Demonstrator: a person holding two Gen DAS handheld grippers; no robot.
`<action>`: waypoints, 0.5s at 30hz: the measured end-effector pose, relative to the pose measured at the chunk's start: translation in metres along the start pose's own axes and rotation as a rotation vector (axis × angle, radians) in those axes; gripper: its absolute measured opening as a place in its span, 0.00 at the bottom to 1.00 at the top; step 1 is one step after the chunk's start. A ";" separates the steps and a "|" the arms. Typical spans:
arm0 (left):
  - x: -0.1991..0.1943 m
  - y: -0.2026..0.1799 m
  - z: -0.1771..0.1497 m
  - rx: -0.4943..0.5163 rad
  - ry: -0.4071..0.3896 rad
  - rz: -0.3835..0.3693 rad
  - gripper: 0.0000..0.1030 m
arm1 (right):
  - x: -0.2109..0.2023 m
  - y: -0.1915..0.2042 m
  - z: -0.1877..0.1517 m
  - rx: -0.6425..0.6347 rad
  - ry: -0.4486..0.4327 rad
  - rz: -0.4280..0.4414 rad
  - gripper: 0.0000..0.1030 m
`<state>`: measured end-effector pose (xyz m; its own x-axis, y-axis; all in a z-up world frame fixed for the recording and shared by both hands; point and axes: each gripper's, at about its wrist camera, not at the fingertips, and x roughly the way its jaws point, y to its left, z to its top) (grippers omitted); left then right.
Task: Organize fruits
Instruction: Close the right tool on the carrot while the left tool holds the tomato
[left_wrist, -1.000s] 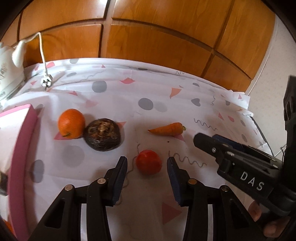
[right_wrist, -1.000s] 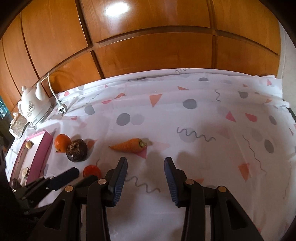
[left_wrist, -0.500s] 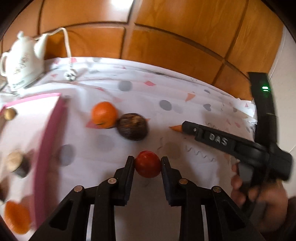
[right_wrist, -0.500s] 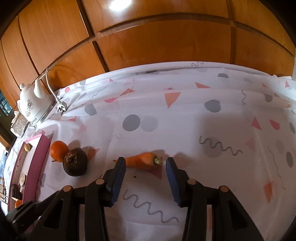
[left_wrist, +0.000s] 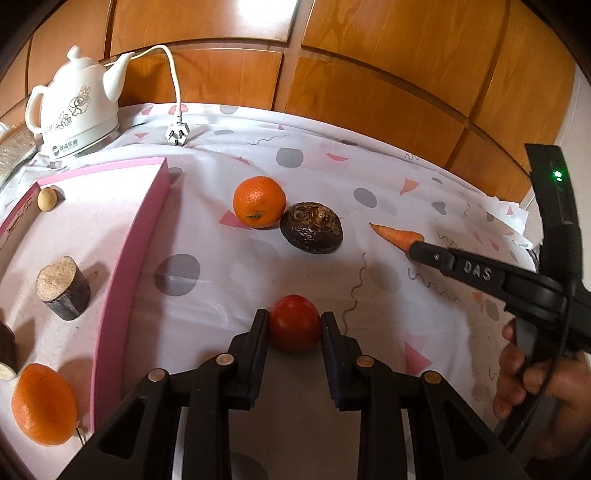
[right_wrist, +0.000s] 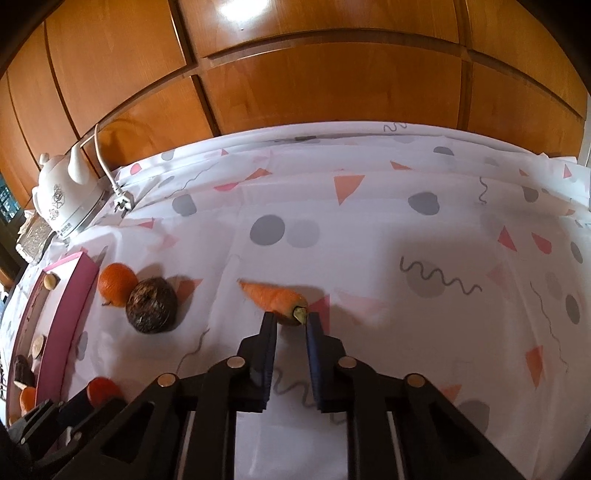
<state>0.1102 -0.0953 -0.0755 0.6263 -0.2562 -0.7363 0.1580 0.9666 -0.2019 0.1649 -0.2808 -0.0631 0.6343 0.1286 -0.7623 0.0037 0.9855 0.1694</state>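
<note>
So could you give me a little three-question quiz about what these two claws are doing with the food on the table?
1. True or false: the left claw is shut on the tomato.
2. What does the right claw grip?
A. the orange
B. the carrot
C. the kettle plug
3. Fill in: beside the pink tray, the orange touches a dark, rough ____ fruit.

Key
1. True; its pads press both sides of the tomato.
2. B; the jaws have just closed on the stem end of the carrot.
3. Round; the dark round fruit leans against the orange, on the tablecloth.
</note>
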 end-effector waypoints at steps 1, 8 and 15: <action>0.001 0.000 0.000 0.002 0.000 0.003 0.27 | -0.002 0.002 -0.003 -0.010 0.008 0.009 0.12; 0.002 -0.001 0.001 0.005 0.000 0.005 0.27 | -0.011 0.008 -0.007 -0.114 0.018 0.033 0.46; 0.003 -0.002 0.000 0.010 -0.003 0.009 0.27 | 0.002 0.022 0.006 -0.264 0.044 0.029 0.58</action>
<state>0.1119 -0.0977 -0.0769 0.6300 -0.2478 -0.7360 0.1604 0.9688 -0.1889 0.1713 -0.2592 -0.0570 0.5973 0.1563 -0.7867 -0.2195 0.9752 0.0271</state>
